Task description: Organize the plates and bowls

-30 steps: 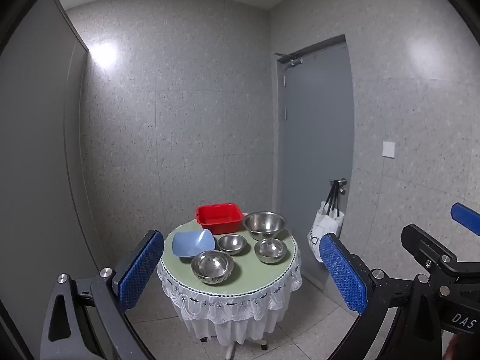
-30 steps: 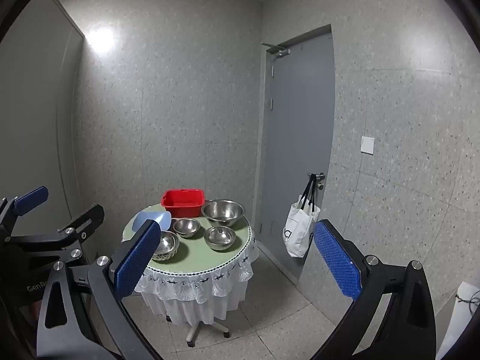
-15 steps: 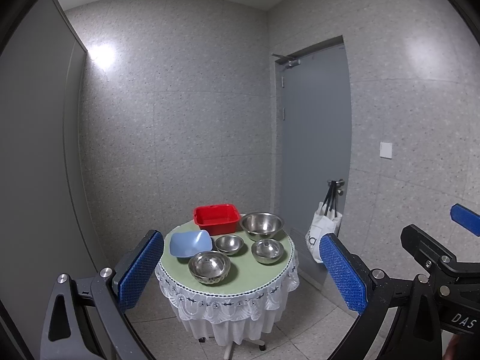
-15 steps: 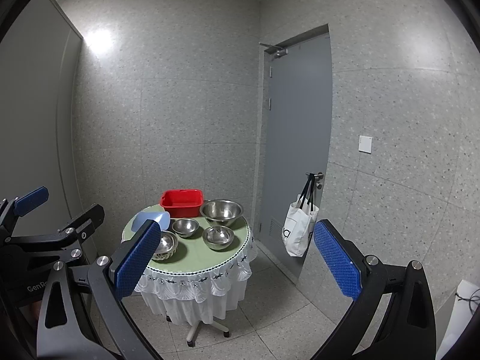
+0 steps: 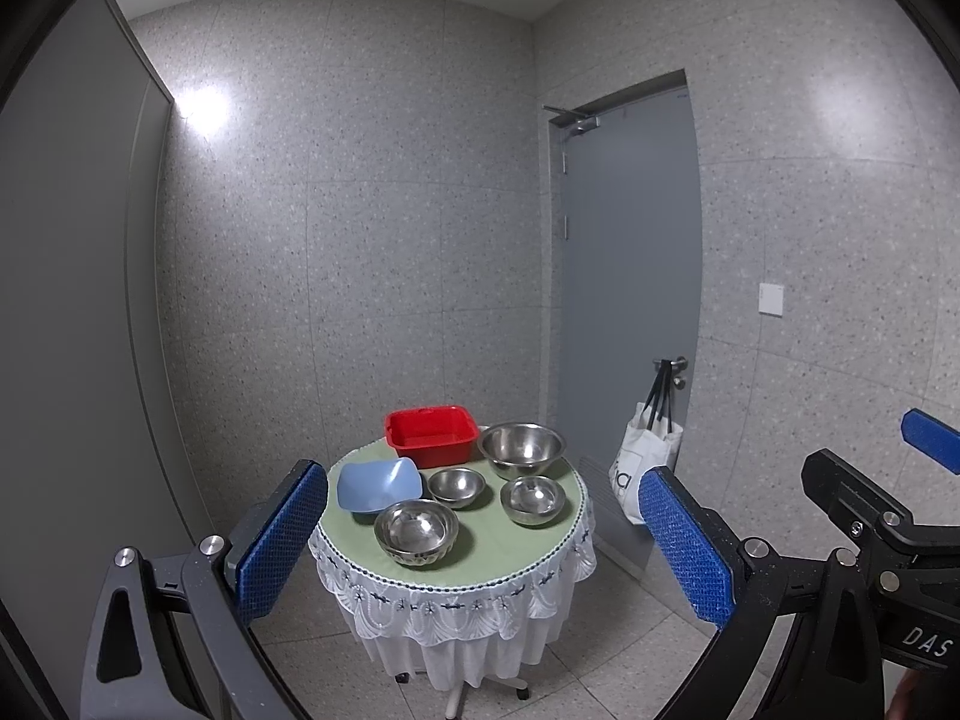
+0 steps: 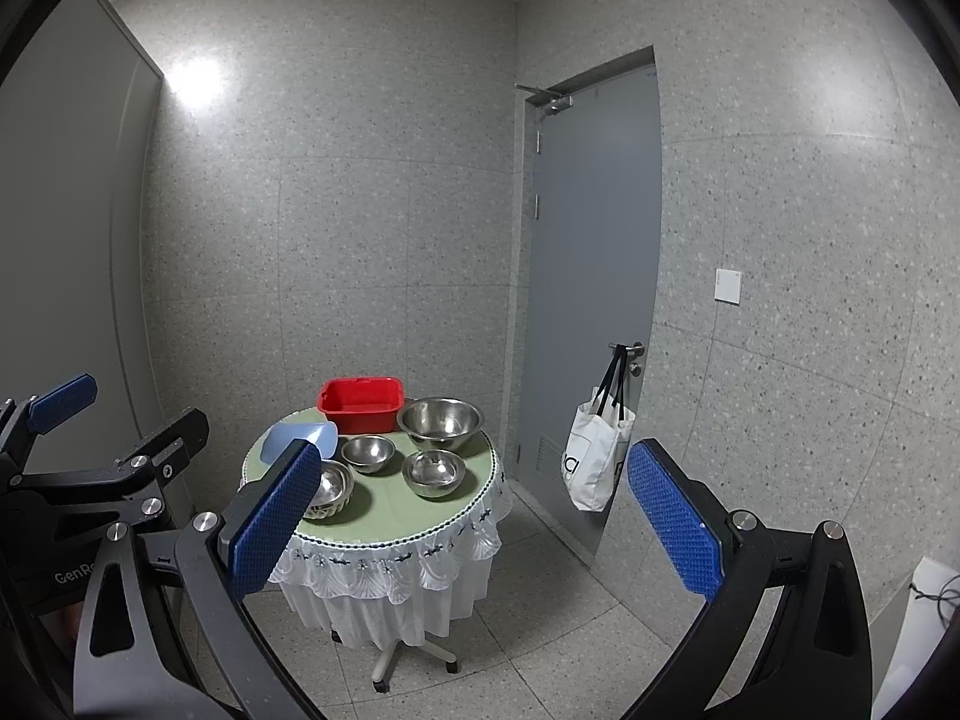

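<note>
A small round table (image 5: 528, 546) with a green cloth and white lace skirt stands well ahead of both grippers. On it sit a red square tub (image 5: 431, 433), a blue bowl (image 5: 378, 483), a large steel bowl (image 5: 521, 447) and three smaller steel bowls (image 5: 456, 486) (image 5: 531, 498) (image 5: 416, 531). My left gripper (image 5: 483, 546) is open and empty. My right gripper (image 6: 474, 516) is open and empty; its left finger hides part of the blue bowl (image 6: 300, 441) and the front-left steel bowl (image 6: 327, 489). Both grippers are far from the table.
A grey door (image 5: 630, 300) is at the right with a white tote bag (image 5: 642, 468) hanging on its handle. Speckled grey walls close in the corner behind the table. Tiled floor (image 6: 540, 630) lies between me and the table. The table stands on a wheeled base (image 6: 414, 657).
Both views have tilted up slightly, so the table sits a little lower in frame. Nothing on the table has moved. Both grippers stay open.
</note>
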Tool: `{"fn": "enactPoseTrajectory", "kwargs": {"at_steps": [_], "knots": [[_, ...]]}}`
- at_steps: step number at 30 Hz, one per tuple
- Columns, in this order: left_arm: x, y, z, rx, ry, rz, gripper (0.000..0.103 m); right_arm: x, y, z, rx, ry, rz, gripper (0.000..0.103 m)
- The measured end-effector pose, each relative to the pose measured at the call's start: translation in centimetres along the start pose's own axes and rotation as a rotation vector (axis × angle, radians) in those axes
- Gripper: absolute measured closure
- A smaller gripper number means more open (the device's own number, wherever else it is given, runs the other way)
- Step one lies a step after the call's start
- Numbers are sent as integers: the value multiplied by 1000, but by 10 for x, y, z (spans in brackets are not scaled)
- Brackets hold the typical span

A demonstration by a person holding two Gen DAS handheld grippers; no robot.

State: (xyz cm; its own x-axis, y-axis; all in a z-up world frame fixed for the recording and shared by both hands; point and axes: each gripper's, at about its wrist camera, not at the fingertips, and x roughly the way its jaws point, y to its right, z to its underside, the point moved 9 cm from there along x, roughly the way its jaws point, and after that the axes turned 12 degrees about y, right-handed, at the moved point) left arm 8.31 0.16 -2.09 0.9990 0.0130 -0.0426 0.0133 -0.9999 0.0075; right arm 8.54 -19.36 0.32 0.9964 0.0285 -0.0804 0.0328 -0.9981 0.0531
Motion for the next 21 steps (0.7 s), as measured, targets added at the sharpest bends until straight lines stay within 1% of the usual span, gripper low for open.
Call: {"fn": "enactPoseTrajectory", "kwargs": {"at_steps": [21], "knots": [[4,5,1,1,-6,3,0,1,8,-1,5,-12,3,0]]}}
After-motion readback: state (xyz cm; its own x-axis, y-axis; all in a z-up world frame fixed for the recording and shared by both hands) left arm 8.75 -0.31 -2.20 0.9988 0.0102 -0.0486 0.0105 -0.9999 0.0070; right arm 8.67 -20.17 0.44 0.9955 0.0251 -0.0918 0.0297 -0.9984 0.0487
